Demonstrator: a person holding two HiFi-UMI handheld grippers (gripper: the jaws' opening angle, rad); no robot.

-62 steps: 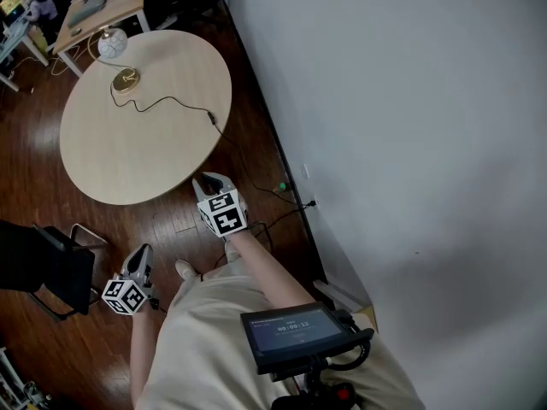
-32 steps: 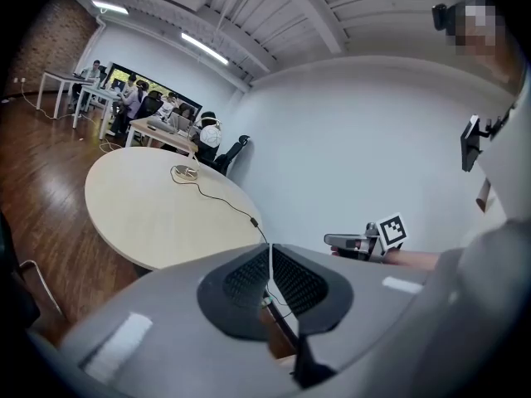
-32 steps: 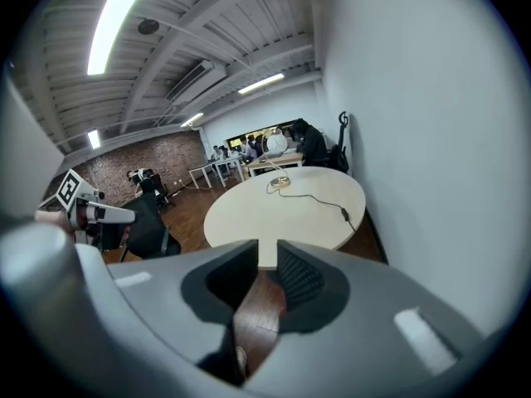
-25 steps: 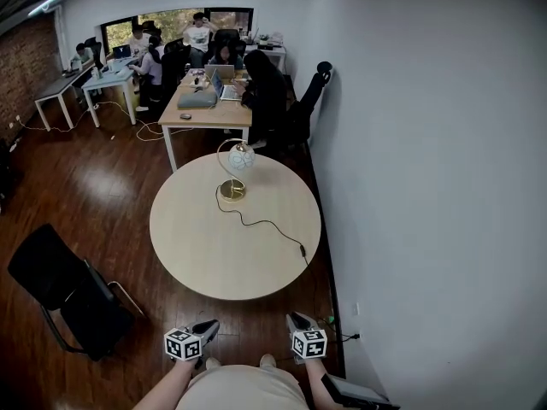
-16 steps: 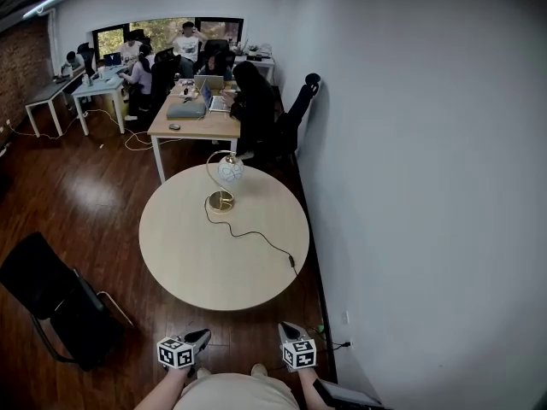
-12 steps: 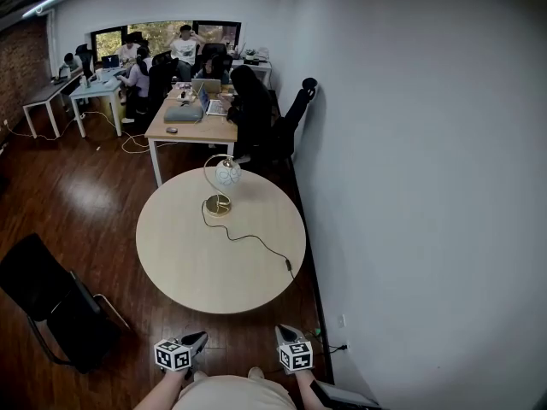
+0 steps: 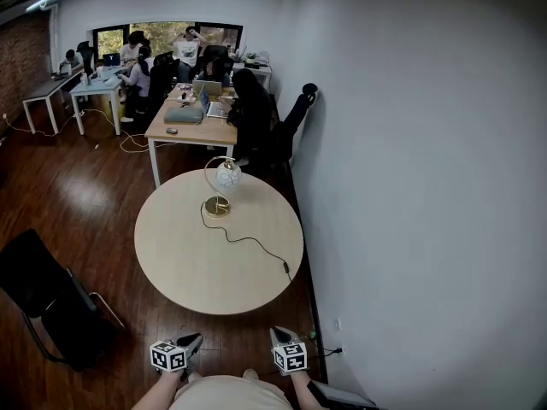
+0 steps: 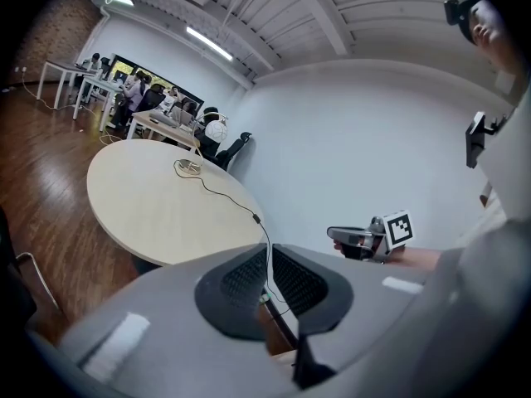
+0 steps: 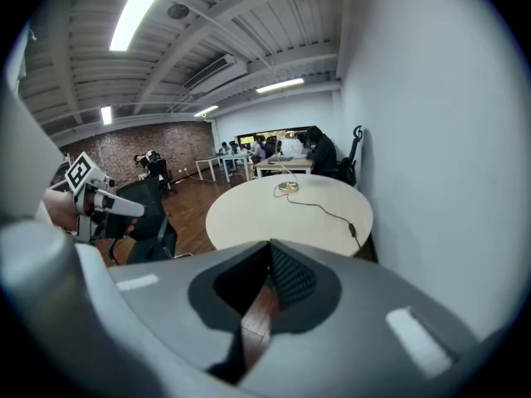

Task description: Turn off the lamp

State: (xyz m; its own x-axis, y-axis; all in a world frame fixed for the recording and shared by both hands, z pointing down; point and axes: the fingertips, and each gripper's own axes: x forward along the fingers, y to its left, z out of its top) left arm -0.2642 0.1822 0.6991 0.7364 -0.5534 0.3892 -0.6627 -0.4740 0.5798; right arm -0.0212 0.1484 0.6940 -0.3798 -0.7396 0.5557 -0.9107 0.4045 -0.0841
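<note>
Brass-footed lamp point(image 7: 227, 175) stands near the round surface's point(image 7: 188, 263) far edge. Left gripper point(image 7: 191, 340) and right gripper point(image 7: 278, 334) hover off its near edge, both with fingers point(image 9: 292, 279) pressed together on nothing.

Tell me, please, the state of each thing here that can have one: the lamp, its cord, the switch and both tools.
lamp: upright on the round table; lit or not, cannot tell.
cord: slack across the table, running off its near edge.
switch: on the cord near the table edge; position too small to read.
left tool: shut, empty, short of the table.
right tool: shut, empty, short of the table.
</note>
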